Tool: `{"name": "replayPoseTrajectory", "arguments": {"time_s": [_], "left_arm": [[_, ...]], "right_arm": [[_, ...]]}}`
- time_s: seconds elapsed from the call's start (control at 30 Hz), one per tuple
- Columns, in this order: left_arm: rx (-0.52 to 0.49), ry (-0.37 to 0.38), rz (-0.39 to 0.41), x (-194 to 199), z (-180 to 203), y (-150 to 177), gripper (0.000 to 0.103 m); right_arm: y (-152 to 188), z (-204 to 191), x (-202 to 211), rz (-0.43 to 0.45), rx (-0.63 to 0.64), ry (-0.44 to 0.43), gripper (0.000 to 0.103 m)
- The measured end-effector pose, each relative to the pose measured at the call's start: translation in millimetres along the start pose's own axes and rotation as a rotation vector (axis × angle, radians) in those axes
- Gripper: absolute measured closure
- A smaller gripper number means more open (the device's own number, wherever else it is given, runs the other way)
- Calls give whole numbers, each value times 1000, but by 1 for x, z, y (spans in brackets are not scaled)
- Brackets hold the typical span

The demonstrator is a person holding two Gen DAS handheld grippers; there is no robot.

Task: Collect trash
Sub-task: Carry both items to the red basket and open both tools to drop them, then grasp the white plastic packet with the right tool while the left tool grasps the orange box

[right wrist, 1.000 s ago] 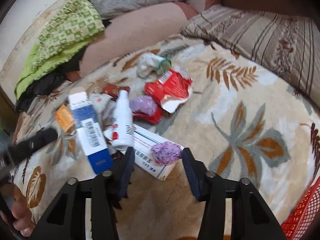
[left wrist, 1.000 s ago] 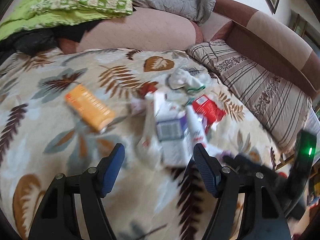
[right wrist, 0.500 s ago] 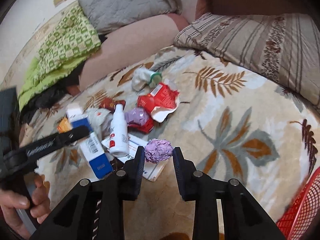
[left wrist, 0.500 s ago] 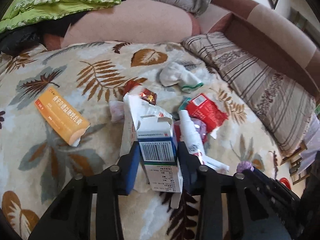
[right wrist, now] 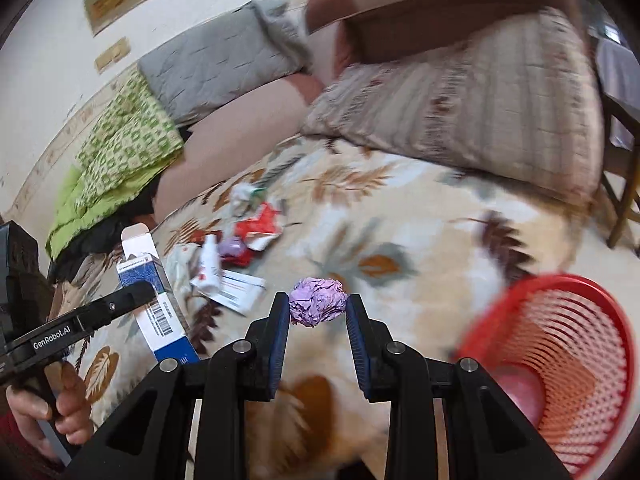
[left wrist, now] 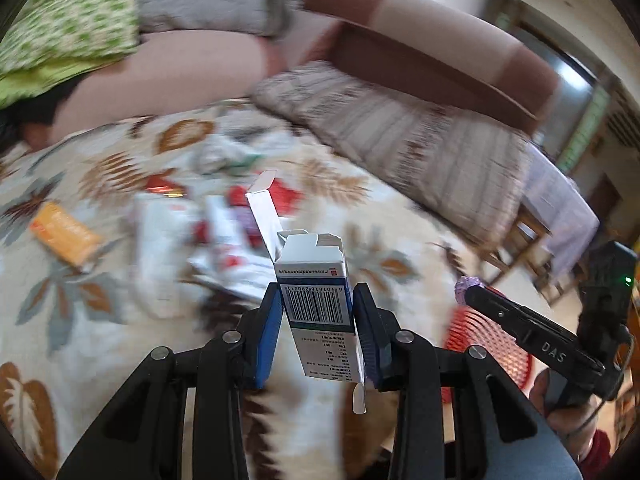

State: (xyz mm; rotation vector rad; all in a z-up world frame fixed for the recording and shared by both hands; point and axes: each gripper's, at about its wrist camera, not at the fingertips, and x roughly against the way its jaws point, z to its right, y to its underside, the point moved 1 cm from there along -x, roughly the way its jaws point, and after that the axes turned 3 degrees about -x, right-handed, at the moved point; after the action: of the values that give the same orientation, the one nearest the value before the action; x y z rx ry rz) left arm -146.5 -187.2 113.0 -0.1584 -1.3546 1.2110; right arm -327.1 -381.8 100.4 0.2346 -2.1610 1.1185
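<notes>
Left wrist view, nearest part: the left gripper (left wrist: 316,320) has its two blue-padded fingers (left wrist: 269,332) pressed on both sides of a white and blue cardboard box with a barcode (left wrist: 318,300). The box stands almost upright between the pads, and its top flap is open and points up. It is lifted above the cream blanket with brown and grey leaf pattern (left wrist: 100,308). To the right in this view the right gripper (left wrist: 466,292) comes in from the side with a crumpled purple paper ball (left wrist: 465,289) at its tip, above a red plastic mesh basket (left wrist: 488,344). Further on the blanket lies the remaining pile, blurred: a white spray bottle (left wrist: 218,220), red wrappers (left wrist: 280,196), a flat white carton (left wrist: 240,276) and, apart on the left, an orange box (left wrist: 62,232). Behind are a striped beige cushion (left wrist: 400,148) and a brown sofa back (left wrist: 432,60).

In the right wrist view the right gripper (right wrist: 318,310) is closed on the paper ball (right wrist: 318,300); both pads touch it. The basket (right wrist: 560,360) is low on the right, beside the blanket edge, and the ball is left of it, not over its opening. On the left a hand (right wrist: 52,404) holds the left gripper (right wrist: 136,296) with the box (right wrist: 154,300). Farther, the spray bottle (right wrist: 211,260) lies across the white carton (right wrist: 236,288), near the red wrappers (right wrist: 258,226).
</notes>
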Motion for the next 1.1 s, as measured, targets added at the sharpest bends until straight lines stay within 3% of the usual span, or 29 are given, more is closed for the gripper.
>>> {"name": "replayPoseTrajectory", "arguments": {"time_s": [0.23, 0.57, 0.63, 0.87, 1.1], "left_arm": [[-120, 178, -60, -31, 95, 18, 68], [-206, 299, -164, -94, 199, 22, 66], [-220, 292, -174, -102, 211, 24, 61], [-206, 267, -173, -98, 199, 26, 52], [-118, 119, -67, -50, 122, 20, 45]], "right_arm": [[6, 82, 69, 31, -93, 111, 72], [5, 150, 89, 67, -231, 200, 69], [5, 160, 91, 75, -250, 218, 55], [5, 168, 92, 87, -269, 212, 52], [-1, 116, 73, 61, -178, 107, 49]]}}
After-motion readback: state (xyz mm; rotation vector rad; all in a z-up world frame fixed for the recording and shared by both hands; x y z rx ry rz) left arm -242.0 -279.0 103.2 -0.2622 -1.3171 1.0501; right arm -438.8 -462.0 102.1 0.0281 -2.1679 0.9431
